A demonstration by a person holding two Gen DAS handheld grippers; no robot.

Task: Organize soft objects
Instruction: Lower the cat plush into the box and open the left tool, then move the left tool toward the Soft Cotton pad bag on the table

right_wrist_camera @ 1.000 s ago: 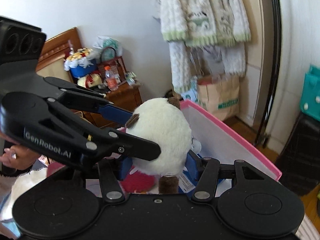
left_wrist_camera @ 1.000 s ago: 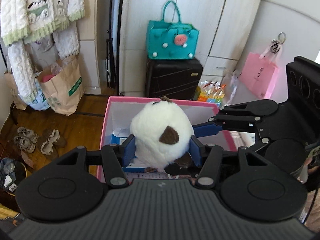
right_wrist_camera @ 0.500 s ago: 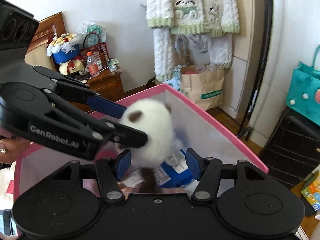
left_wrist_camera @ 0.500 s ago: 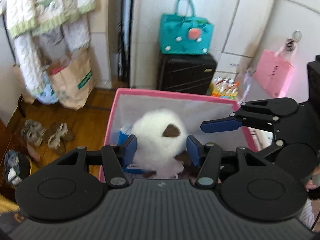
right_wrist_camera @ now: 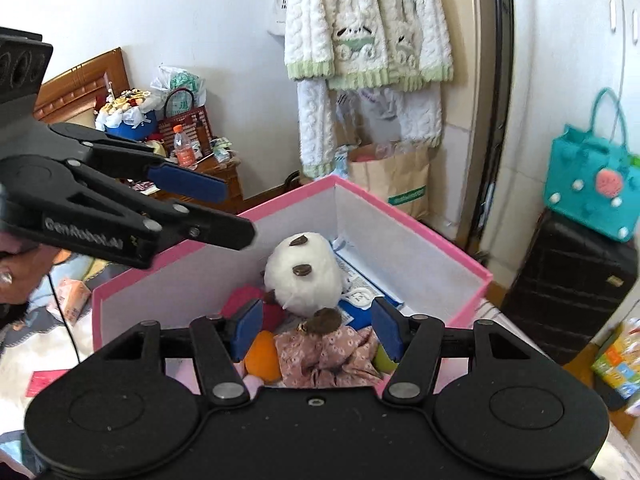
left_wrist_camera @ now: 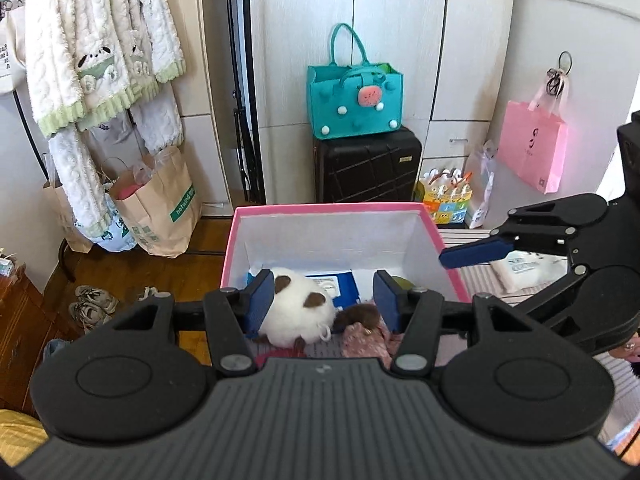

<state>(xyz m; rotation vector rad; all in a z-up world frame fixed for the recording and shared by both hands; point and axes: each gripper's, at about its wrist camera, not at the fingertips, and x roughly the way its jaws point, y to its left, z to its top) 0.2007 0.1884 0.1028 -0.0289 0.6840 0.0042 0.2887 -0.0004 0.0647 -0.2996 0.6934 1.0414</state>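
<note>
A white plush toy with brown ears (left_wrist_camera: 298, 308) lies inside the pink box (left_wrist_camera: 332, 209), on a blue and white packet (right_wrist_camera: 360, 294). My left gripper (left_wrist_camera: 324, 300) hovers open above the box, and the plush sits free below its blue pads. My right gripper (right_wrist_camera: 316, 330) also stands open over the box's near side with nothing between its fingers. A doll in pink floral cloth with brown hair (right_wrist_camera: 328, 348), an orange soft piece (right_wrist_camera: 262, 354) and a red one (right_wrist_camera: 248, 300) lie beside the plush. The left gripper (right_wrist_camera: 236, 214) reaches in from the left in the right wrist view.
Behind the box stand a black suitcase (left_wrist_camera: 366, 168) with a teal bag (left_wrist_camera: 354, 102) on it, a brown paper bag (left_wrist_camera: 160, 212) and hanging fleece robes (left_wrist_camera: 100, 52). A pink bag (left_wrist_camera: 532, 152) hangs at right. Shoes (left_wrist_camera: 94, 306) lie on the wood floor; a cluttered wooden cabinet (right_wrist_camera: 216, 168) stands left.
A second ago both grippers held the white plush above the box. They let go, and it dropped into the box. Both grippers have drawn back and up.
</note>
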